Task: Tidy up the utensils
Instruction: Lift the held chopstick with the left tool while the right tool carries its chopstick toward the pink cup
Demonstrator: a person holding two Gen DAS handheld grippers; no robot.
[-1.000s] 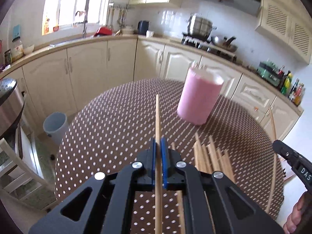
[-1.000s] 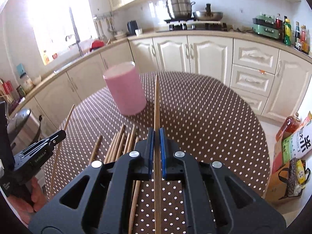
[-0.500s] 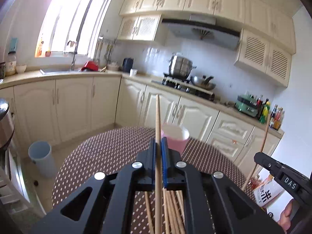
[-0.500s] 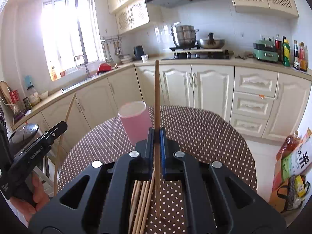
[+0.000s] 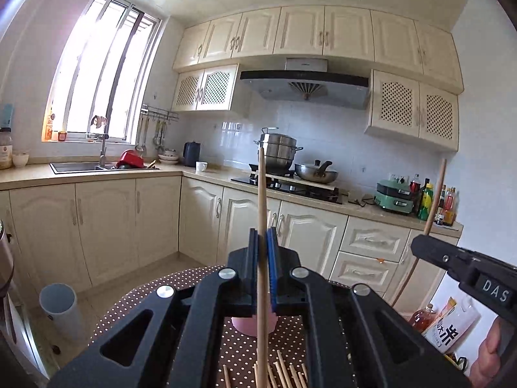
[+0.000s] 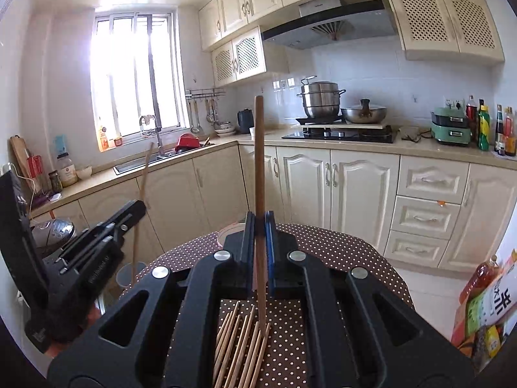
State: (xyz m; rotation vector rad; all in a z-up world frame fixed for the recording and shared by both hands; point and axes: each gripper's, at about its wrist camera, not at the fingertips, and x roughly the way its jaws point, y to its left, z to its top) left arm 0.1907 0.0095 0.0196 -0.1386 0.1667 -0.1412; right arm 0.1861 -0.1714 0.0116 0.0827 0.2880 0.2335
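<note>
My left gripper (image 5: 262,242) is shut on a wooden chopstick (image 5: 261,194) that stands upright above the table. My right gripper (image 6: 259,226) is shut on another wooden chopstick (image 6: 258,161), also upright. The pink cup (image 5: 248,325) sits on the dotted table (image 5: 155,294) below the left gripper, mostly hidden by it; only its rim (image 6: 231,231) shows in the right wrist view. Several loose chopsticks (image 6: 240,346) lie on the table under the right gripper and also show in the left wrist view (image 5: 284,371). Each gripper appears in the other's view, the right (image 5: 452,262) and the left (image 6: 106,226).
Kitchen cabinets and a counter with sink (image 5: 80,166), stove and pots (image 5: 278,152) run behind the table. A grey bin (image 5: 59,310) stands on the floor at left. Bags and a bottle (image 6: 484,297) sit on the floor at right.
Both grippers have tilted up and risen with their chopsticks, so the views swung from the table to the kitchen wall. The pink cup dropped low in both views.
</note>
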